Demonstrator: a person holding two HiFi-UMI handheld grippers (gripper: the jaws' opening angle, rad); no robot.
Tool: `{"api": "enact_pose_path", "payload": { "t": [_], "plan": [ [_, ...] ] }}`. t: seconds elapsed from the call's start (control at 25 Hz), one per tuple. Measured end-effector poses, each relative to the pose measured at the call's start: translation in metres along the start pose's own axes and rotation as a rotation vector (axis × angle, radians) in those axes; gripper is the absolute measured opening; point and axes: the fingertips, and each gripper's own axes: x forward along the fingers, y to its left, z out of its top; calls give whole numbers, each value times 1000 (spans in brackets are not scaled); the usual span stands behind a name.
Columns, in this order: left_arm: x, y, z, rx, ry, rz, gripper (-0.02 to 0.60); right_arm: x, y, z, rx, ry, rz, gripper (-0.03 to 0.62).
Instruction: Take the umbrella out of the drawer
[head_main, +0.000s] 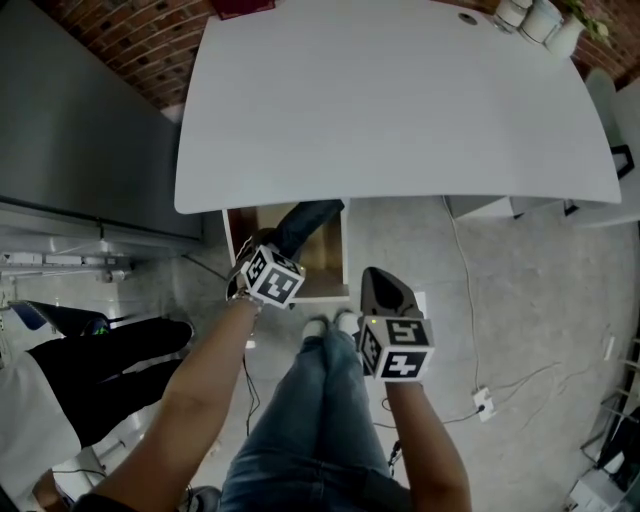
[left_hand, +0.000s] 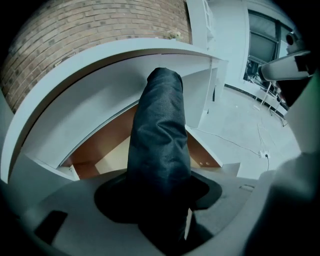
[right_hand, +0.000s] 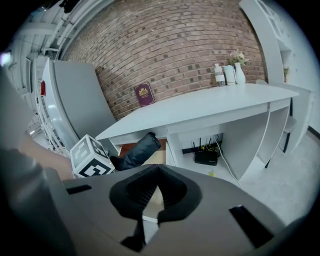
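The umbrella (head_main: 305, 220) is a folded one in a dark sleeve. My left gripper (head_main: 258, 262) is shut on its near end and holds it above the open drawer (head_main: 330, 250) under the white desk (head_main: 390, 110). In the left gripper view the umbrella (left_hand: 160, 140) rises from between the jaws, with the drawer's wooden inside (left_hand: 112, 152) behind it. My right gripper (head_main: 375, 282) hangs to the right of the drawer, apart from the umbrella, jaws shut on nothing. The right gripper view shows the umbrella (right_hand: 140, 150) sticking out beside the left gripper's marker cube (right_hand: 91, 157).
My jeans legs (head_main: 310, 420) stand just before the drawer. A person in black trousers (head_main: 100, 370) is at the left, by a grey cabinet (head_main: 70, 120). A book (right_hand: 145, 94) and bottles (right_hand: 229, 74) stand on the desk; a router (right_hand: 206, 156) sits under it.
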Motion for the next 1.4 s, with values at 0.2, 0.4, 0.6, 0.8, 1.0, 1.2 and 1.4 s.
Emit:
{"api": "enact_pose_path", "payload": {
  "t": [0.2,0.4,0.6,0.8,1.0,1.2,1.4],
  "plan": [
    [-22,-9,-2,15,20,-25,238,-19,-7,20,-74,-1,-9,-8],
    [-46,-16,-3,13,22,-33,238,-39,-18,45,-87,-27,-37,-8],
    [-70,-38,-7,15,25,-80,238,-64,-26,71,-88,-64,-61,-8],
    [-94,-45,-4,9,5,-94,238,-77,-18,93,-105,-87,-46,-8],
    [-118,-39,6,-35,-44,-90,239,-87,-11,112,-137,-111,-45,-8],
    [-144,-24,25,-59,-119,-71,239,-97,-4,142,-149,-170,-53,-8],
    [-172,-5,49,-121,-206,-35,239,-108,5,185,-196,-252,-54,-8]
  ]
}}
